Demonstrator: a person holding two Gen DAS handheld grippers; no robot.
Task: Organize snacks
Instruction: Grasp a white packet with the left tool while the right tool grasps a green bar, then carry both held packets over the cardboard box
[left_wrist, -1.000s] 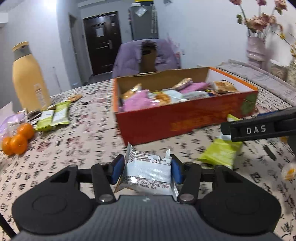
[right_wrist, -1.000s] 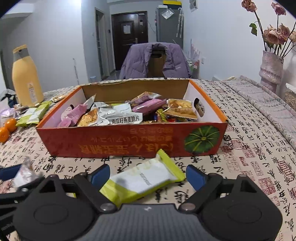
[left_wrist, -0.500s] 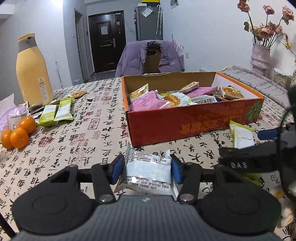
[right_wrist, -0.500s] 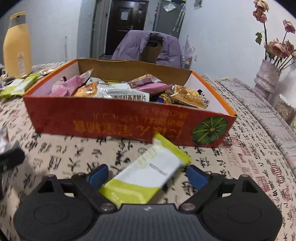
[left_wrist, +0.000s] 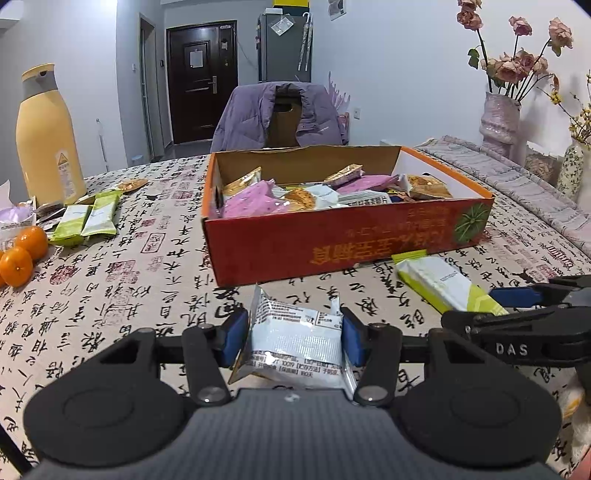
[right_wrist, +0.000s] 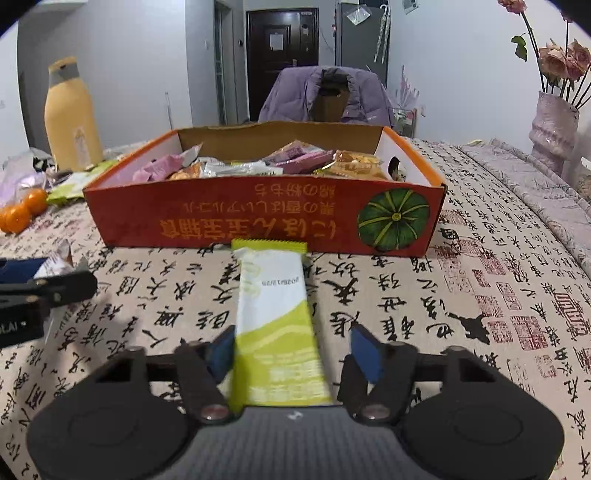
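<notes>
Our right claw (right_wrist: 291, 354) has just been closing around the green-and-white packet (right_wrist: 275, 314): its left pad now touches the wrapper, the right pad stands just off it. The packet now lies lengthwise between them, no longer diagonal.

Home dining room, tablecloth (left_wrist: 110, 280), jacket-draped chair (left_wrist: 280, 114), fridge (left_wrist: 284, 48)

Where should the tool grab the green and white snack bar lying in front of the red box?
Judging by its pose, across the narrow width near the green end. The green and white snack bar lies flat, its length pointing at the red box, so coming from the near end lets the pads squeeze its long edges. The right tool has just been closing there; its right pad looks not yet touching.
</notes>
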